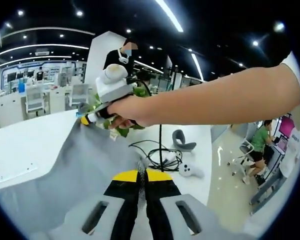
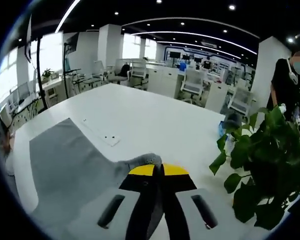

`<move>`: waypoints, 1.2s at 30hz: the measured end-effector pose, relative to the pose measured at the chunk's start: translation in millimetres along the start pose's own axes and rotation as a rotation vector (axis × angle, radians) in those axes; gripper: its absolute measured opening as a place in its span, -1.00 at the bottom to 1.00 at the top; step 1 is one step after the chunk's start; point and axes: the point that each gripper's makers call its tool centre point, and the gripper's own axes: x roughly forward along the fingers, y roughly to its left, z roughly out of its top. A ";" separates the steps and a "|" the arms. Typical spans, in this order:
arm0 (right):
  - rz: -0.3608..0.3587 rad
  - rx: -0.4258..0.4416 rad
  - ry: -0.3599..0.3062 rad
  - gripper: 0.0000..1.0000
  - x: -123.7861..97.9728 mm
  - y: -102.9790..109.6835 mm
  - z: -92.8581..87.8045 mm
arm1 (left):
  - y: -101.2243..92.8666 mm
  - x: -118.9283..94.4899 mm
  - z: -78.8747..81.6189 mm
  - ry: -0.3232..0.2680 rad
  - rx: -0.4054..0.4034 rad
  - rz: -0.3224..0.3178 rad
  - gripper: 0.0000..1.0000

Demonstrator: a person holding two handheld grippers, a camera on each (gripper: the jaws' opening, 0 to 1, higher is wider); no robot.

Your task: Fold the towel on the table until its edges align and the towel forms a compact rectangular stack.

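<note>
Left gripper view had the left claw (image 1: 142, 176) pinched shut on the grey towel (image 1: 65, 170), which spread left over the table (image 1: 30, 135). Further off, the right claw (image 1: 85, 120) gripped another corner. No containers, just cables (image 1: 160, 155) and a plant (image 2: 270, 165).

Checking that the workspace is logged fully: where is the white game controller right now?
In the left gripper view, the white controller lies on the white table, right of the left gripper, beside the coiled black cable and below the person's forearm.
</note>
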 end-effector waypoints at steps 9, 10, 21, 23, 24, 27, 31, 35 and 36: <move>-0.003 -0.019 -0.006 -0.98 6.0 25.3 33.5 | 34.2 -48.1 9.4 -0.037 0.035 0.062 -0.94; -0.005 -0.013 -0.009 -0.98 4.7 31.2 38.1 | 37.8 -52.9 9.5 -0.038 0.042 0.069 -0.94; -0.008 -0.012 -0.023 -0.98 8.5 80.1 63.7 | 64.9 -104.5 16.1 -0.096 0.039 0.106 -0.94; -0.004 -0.015 -0.026 -0.98 11.5 86.9 69.3 | 68.6 -112.8 14.6 -0.104 0.037 0.112 -0.94; -0.002 -0.014 -0.028 -0.98 15.5 90.9 71.1 | 70.3 -116.3 14.0 -0.109 0.032 0.115 -0.94; 0.004 -0.016 -0.027 -0.98 20.3 103.6 76.9 | 75.7 -129.1 10.2 -0.117 0.024 0.123 -0.94; 0.010 -0.017 -0.029 -0.98 30.8 114.5 86.7 | 83.5 -146.6 8.1 -0.133 0.016 0.133 -0.94; 0.015 -0.024 -0.033 -0.98 35.8 133.2 97.7 | 91.7 -162.5 6.9 -0.148 0.016 0.146 -0.94; 0.015 -0.027 -0.034 -0.98 35.4 136.7 100.1 | 94.8 -168.1 6.8 -0.155 0.011 0.151 -0.93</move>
